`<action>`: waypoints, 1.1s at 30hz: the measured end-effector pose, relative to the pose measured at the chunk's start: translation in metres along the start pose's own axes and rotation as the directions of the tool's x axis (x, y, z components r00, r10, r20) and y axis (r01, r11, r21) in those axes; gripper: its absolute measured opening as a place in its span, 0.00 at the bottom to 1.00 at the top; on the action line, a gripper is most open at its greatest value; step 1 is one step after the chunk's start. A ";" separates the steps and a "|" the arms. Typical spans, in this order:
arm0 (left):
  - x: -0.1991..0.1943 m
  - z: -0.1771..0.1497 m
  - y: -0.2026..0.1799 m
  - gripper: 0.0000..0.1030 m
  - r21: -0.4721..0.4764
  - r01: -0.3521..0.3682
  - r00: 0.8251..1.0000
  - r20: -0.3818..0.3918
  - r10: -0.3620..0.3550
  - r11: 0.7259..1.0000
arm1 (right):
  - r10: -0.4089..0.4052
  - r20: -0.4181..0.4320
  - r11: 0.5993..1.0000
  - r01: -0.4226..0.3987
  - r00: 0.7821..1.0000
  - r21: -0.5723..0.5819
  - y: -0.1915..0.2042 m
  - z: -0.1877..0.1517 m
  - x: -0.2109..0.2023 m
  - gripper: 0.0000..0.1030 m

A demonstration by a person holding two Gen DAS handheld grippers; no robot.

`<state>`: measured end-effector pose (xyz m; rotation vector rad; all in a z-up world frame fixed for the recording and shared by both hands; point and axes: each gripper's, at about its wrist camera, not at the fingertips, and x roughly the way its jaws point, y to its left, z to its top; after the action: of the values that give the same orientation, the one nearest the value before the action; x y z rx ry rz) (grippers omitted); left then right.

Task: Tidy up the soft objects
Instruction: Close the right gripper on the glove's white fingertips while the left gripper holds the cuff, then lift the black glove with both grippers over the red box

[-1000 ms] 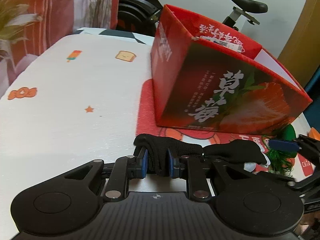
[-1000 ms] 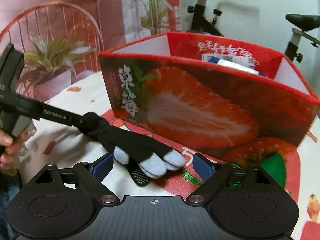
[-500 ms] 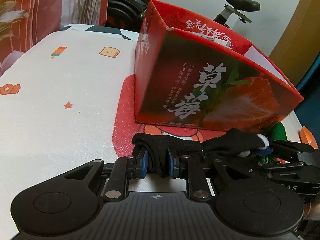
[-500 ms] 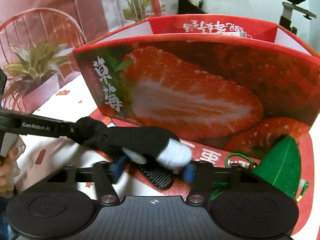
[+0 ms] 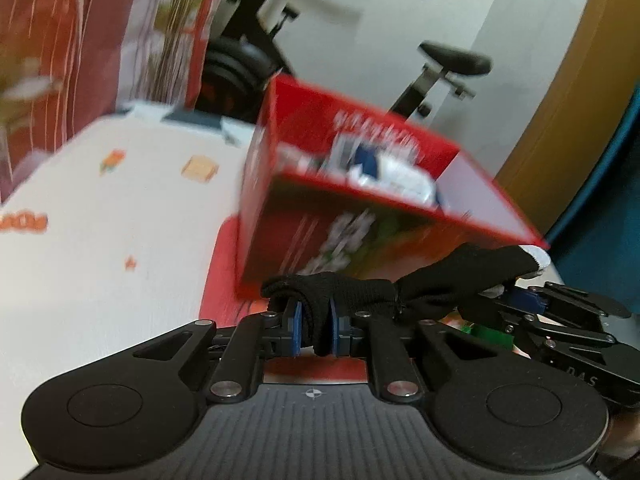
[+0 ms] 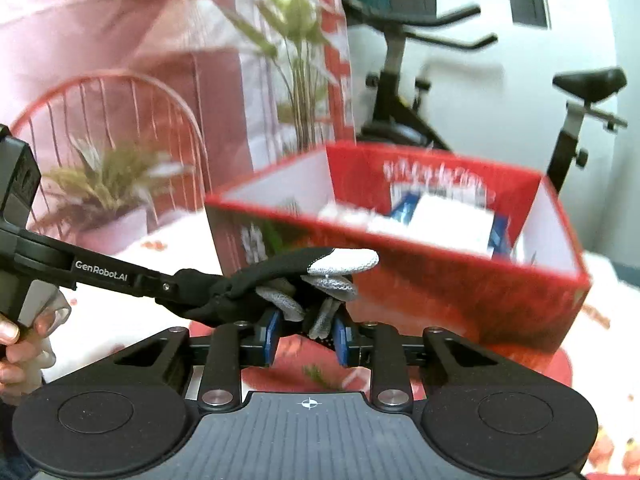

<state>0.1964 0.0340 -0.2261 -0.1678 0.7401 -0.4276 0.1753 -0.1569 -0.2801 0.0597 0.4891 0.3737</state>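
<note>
Left gripper [image 5: 314, 330] and right gripper [image 6: 306, 334], both angled downward, closing on opposite ends of black glove [image 5: 360, 296] before red box [image 5: 360, 216].

The white surface [image 5: 100, 280], printed with small cartoon motifs such as a toast slice and a star, carries a red mat [image 5: 224, 276], and on that mat stands an open red strawberry-print box [image 5: 304, 248].
</note>
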 end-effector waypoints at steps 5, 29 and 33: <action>-0.024 0.023 -0.018 0.14 0.028 0.034 0.995 0.092 -0.036 0.999 | -0.001 0.085 1.000 0.001 0.996 -0.003 -0.005 0.028 -0.023 0.24; 0.085 0.141 -0.032 0.14 0.097 -0.027 0.998 0.061 0.021 0.995 | -0.068 -0.098 0.968 0.089 0.993 0.234 -0.097 0.132 0.081 0.25; 0.111 0.147 -0.028 0.14 0.082 -0.037 0.999 -0.011 0.038 0.996 | -0.089 -0.179 0.957 0.134 0.980 0.259 -0.109 0.128 0.105 0.24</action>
<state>0.3609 -0.0396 -0.1794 -0.0739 0.7352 -0.4226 0.3575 -0.2157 -0.2293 0.2665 0.7033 0.1992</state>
